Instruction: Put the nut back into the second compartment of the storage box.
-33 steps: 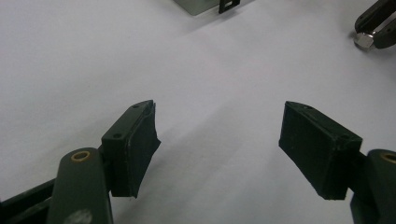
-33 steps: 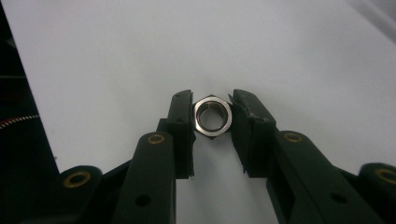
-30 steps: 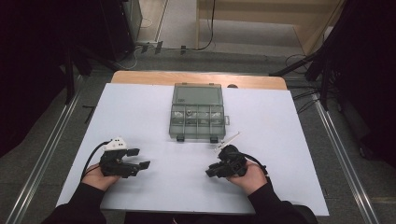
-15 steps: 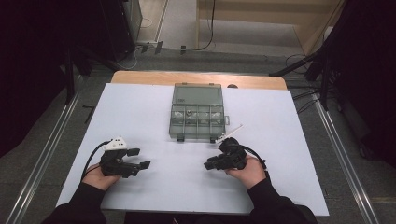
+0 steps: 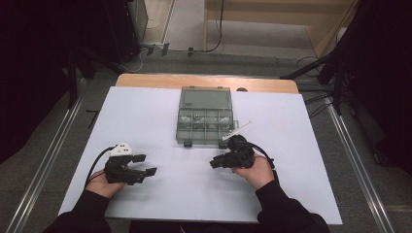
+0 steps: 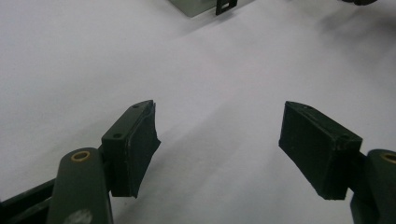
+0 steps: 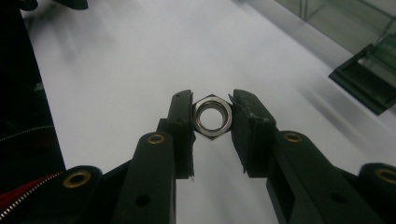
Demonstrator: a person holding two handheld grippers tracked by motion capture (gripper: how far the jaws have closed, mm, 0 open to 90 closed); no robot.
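Observation:
A steel hex nut (image 7: 213,116) sits clamped between the pads of my right gripper (image 7: 213,119), its hole facing the camera. In the high view my right gripper (image 5: 216,162) hovers just in front of the clear compartment box (image 5: 204,116), which lies open with its lid folded back. My left gripper (image 5: 148,165) rests near the table's front left, jaws pointing right. In its own view my left gripper (image 6: 219,144) stands wide open over bare white surface, nothing between the pads.
The white table sheet (image 5: 145,111) spreads around the box. A thin white stick (image 5: 240,128) lies by the box's right front corner. A box latch (image 7: 364,79) shows at the right in the right gripper view. Dark stands and cables flank the table.
My right gripper has moved a little toward the box and risen slightly, still holding the nut. The left gripper has stayed where it was.

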